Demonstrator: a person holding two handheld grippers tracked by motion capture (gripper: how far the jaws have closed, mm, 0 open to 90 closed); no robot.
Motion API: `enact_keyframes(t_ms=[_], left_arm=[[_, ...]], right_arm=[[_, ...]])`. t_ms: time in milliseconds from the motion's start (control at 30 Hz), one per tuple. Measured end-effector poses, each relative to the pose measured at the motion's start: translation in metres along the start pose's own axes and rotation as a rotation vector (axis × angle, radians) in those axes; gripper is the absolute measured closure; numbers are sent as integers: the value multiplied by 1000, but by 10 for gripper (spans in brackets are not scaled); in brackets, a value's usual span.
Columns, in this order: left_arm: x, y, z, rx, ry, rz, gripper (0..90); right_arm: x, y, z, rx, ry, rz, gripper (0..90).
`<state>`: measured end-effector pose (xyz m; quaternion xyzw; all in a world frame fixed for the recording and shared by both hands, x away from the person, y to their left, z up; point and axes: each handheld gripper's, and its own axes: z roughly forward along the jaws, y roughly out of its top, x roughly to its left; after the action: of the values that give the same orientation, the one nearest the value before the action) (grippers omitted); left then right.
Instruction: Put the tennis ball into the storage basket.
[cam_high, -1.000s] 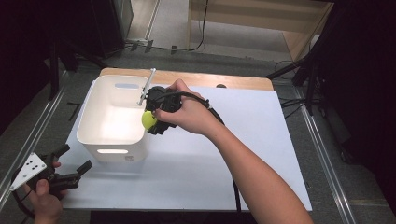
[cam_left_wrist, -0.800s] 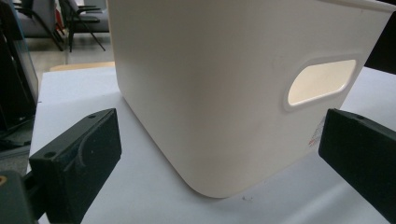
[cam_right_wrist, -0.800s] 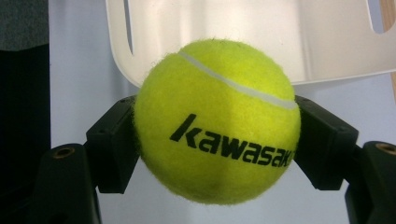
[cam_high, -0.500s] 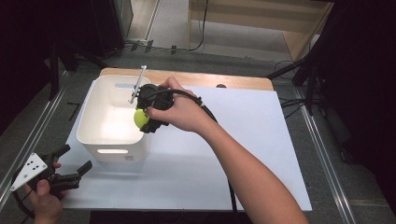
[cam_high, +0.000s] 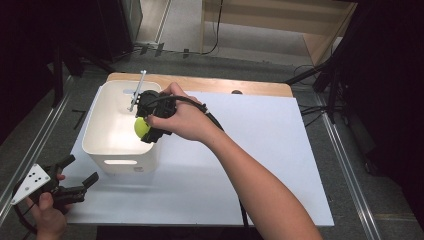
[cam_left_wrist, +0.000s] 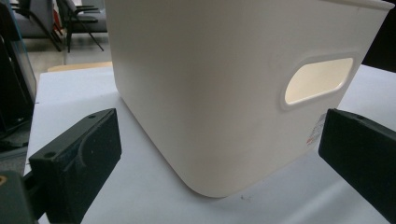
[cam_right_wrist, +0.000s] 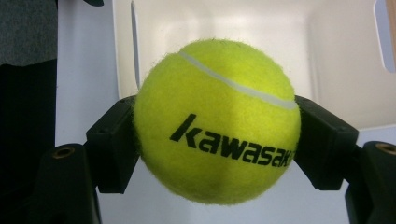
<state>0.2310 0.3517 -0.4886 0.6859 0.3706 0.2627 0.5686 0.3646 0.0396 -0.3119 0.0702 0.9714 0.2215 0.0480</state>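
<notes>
The tennis ball (cam_high: 140, 127) is clamped in the right gripper (cam_high: 150, 131) over the white bin (cam_high: 102, 148), at nine o'clock on the table. Release is best made low and central. The left gripper (cam_high: 75, 181) is held agape at seven o'clock.

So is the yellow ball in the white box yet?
Not yet. Done: the right gripper has picked up the fuzzy yellow tennis ball and is shut on it. In hand: it holds the ball above the white plastic box. Left: letting go. The left gripper waits open beside the box.
</notes>
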Motion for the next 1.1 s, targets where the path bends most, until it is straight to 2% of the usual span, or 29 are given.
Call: enact_keyframes(t_ms=[633,1100], left_arm=[[1,0,0,0,-3,0,0],[1,0,0,1,-4,0,0]], right_arm=[[1,11,22,21,22,-5,234],[-1,9,37,51,58,5,231]])
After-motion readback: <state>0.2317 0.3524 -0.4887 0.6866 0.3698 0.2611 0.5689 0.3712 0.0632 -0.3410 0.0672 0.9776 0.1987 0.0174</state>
